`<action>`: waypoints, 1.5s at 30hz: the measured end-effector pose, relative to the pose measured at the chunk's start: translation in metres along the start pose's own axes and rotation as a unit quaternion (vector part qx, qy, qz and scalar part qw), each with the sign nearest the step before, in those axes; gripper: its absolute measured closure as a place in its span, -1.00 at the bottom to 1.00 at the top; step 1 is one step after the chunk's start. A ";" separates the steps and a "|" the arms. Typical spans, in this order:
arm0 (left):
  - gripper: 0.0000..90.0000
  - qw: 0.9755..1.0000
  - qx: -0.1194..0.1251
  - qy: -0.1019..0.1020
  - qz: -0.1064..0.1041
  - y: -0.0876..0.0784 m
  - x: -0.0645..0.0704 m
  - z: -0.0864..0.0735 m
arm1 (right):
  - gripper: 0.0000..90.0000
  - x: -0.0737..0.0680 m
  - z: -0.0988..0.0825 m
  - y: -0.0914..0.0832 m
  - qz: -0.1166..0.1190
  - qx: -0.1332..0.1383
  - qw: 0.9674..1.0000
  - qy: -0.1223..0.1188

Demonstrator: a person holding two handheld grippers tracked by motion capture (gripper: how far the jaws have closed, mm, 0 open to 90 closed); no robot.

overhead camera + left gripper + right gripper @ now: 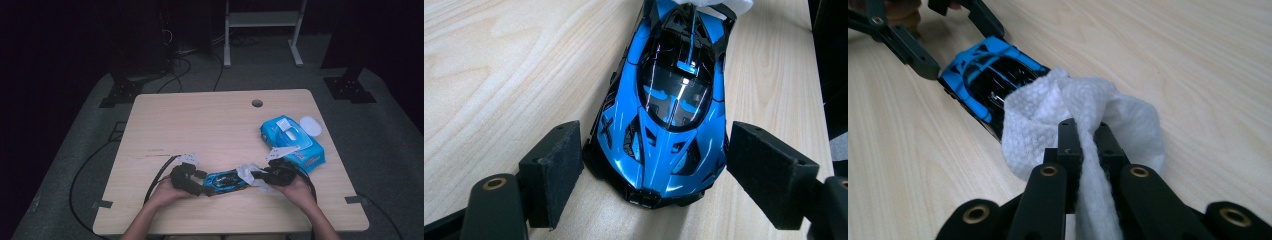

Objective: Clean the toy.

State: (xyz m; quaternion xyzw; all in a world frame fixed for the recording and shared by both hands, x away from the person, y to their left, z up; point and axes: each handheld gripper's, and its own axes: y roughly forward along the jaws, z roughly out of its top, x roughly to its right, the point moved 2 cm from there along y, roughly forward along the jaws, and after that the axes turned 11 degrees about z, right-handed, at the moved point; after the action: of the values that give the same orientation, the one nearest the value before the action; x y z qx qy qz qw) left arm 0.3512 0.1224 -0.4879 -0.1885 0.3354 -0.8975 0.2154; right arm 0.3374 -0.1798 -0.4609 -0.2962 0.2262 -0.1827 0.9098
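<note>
Your left gripper (651, 165) straddles the blue car (669, 100) at the table's (200, 120) near edge, jaws apart, left pad at its flank. Your right gripper (1088, 135) pinches a white wipe (1058, 105) hiding the car's far end; wipes pack (292, 142) just beyond.

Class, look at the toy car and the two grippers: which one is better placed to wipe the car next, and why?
The right gripper: it is shut on the white wipe, which already rests against the blue toy car. The left gripper only brackets the car's other end, so it suits steadying.

Probably a dim lab: lone wooden table (220, 125), floor cables (85, 170), metal stand (262, 30).
</note>
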 end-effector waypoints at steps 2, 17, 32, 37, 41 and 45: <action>-0.44 1.000 -0.001 0.008 0.003 0.000 0.001 0.000 | 0.79 0.002 0.001 0.004 0.004 -0.006 1.000 0.003; -0.36 1.000 0.000 -0.005 -0.002 -0.001 -0.002 -0.001 | 0.45 0.013 0.007 0.014 0.046 -0.005 0.996 0.073; -0.36 1.000 -0.002 -0.008 0.002 -0.001 -0.001 -0.001 | 0.46 0.022 0.002 0.019 0.078 0.015 0.988 0.130; -0.36 1.000 -0.002 -0.002 0.009 -0.002 0.000 -0.001 | 0.48 0.020 -0.001 0.019 0.079 0.023 0.991 0.106; -0.38 1.000 -0.001 -0.006 0.008 -0.002 0.000 -0.001 | 0.48 0.017 -0.001 0.018 0.066 0.027 0.994 0.081; -0.40 1.000 0.000 -0.014 -0.004 -0.001 0.000 -0.001 | 0.49 0.010 0.000 0.018 0.051 0.033 0.997 0.037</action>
State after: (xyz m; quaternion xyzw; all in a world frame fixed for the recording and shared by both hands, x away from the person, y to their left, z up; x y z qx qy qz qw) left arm 0.3508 0.1236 -0.4881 -0.2026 0.3314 -0.8958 0.2161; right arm 0.3487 -0.1713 -0.4750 -0.2468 0.2686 -0.1546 0.9182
